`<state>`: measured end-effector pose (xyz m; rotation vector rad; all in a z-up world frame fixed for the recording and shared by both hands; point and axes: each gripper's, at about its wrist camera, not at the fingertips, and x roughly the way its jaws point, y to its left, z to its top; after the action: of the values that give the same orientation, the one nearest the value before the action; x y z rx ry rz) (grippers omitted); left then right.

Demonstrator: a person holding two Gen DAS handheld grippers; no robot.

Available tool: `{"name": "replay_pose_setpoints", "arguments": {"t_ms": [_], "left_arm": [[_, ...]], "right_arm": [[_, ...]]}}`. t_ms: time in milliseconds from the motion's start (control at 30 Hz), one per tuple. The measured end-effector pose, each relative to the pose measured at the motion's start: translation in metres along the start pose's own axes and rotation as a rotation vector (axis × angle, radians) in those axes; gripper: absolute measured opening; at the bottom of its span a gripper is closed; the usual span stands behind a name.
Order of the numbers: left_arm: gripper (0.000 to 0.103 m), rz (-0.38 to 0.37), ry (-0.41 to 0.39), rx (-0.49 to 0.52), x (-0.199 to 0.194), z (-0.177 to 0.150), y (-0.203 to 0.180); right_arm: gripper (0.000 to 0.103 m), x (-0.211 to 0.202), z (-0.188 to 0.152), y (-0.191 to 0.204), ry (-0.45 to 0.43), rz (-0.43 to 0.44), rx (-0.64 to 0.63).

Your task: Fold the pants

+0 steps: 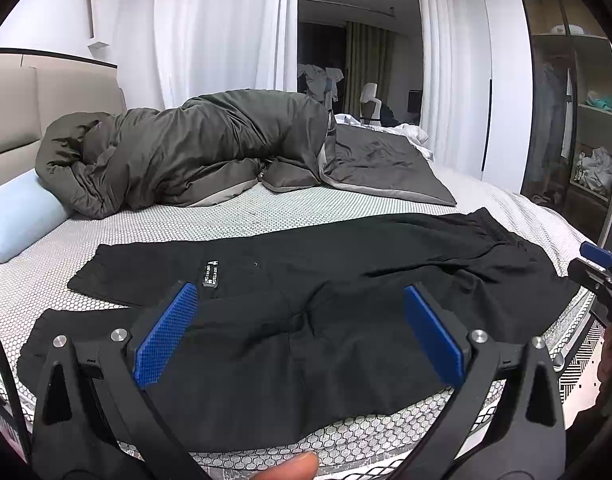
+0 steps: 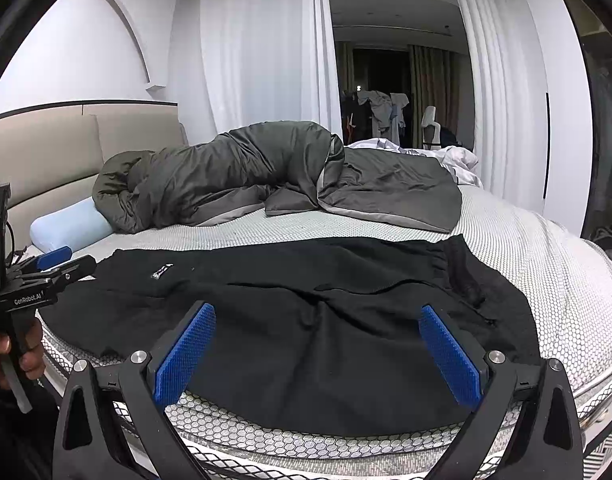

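While both cameras look across the near edge of the bed (image 1: 266, 224), the left gripper (image 1: 300, 334) fills the bottom of the left wrist view, jaws spread wide with nothing between its blue pads (image 1: 166, 336), hanging just over the black pants (image 1: 346, 280). At the bottom of the right wrist view the right gripper (image 2: 318, 350) hangs the same way, wide apart and holding nothing. At the left edge of that frame the other tool shows white lettering, "GenRobot.AI" (image 2: 29, 299), gripped by a hand (image 2: 10, 354). Beyond the pads, the pants lie spread flat across the middle of each frame, waistband towards the right, legs towards the left. A small black label (image 1: 212, 274) with white print sits on one leg; its words are too small to read. Farther back lie a bunched grey duvet (image 2: 242, 176) and a pale blue pillow (image 2: 68, 228) at centre left.
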<state>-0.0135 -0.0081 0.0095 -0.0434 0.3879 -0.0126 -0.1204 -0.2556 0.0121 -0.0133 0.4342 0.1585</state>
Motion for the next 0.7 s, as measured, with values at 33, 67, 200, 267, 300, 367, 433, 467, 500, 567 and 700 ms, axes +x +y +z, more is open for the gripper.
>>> {"name": "replay_pose_setpoints", "arguments": {"t_ms": [33, 67, 200, 267, 300, 367, 433, 467, 500, 567, 700], "left_arm": [[0.102, 0.000, 0.001, -0.001, 0.0007, -0.0004, -0.0005], [0.102, -0.001, -0.002, -0.001, -0.0003, -0.0013, 0.0007], [0.102, 0.002, -0.001, 0.004, 0.0006, -0.0022, -0.0003], [0.102, 0.001, -0.004, 0.004, 0.0006, -0.0029, 0.0008], [0.102, 0.002, -0.004, 0.004, 0.0007, -0.0035, 0.0012], [0.102, 0.001, -0.003, 0.003, 0.0003, -0.0039, 0.0021], [0.102, 0.002, -0.002, 0.001, 0.0004, -0.0046, 0.0024], [0.102, 0.003, 0.001, 0.000, 0.0003, -0.0047, 0.0035], [0.102, 0.003, 0.000, -0.001, 0.0001, -0.0046, 0.0043], [0.102, 0.004, 0.002, 0.000, 0.0006, -0.0039, 0.0037], [0.102, 0.006, 0.007, -0.002, 0.0009, -0.0028, 0.0049]], "right_arm": [[0.103, 0.0000, -0.0001, -0.0006, -0.001, -0.001, 0.002], [0.103, 0.0003, 0.0003, -0.0001, 0.001, -0.003, 0.002], [0.103, -0.0005, -0.0001, 0.0015, 0.005, -0.009, 0.003], [0.103, -0.0001, 0.0007, 0.0002, 0.004, -0.006, 0.008], [0.103, -0.0001, 0.0007, 0.0001, 0.004, -0.007, 0.008], [0.103, -0.0004, 0.0003, 0.0005, 0.005, -0.005, 0.009], [0.103, -0.0004, 0.0001, 0.0001, 0.005, -0.006, 0.007], [0.103, -0.0002, -0.0001, 0.0000, 0.008, -0.005, 0.006], [0.103, -0.0006, -0.0004, -0.0005, 0.008, -0.005, 0.007], [0.103, -0.0004, -0.0001, -0.0002, 0.010, -0.005, 0.005], [0.103, -0.0005, -0.0001, 0.0000, 0.011, -0.006, 0.006]]}}
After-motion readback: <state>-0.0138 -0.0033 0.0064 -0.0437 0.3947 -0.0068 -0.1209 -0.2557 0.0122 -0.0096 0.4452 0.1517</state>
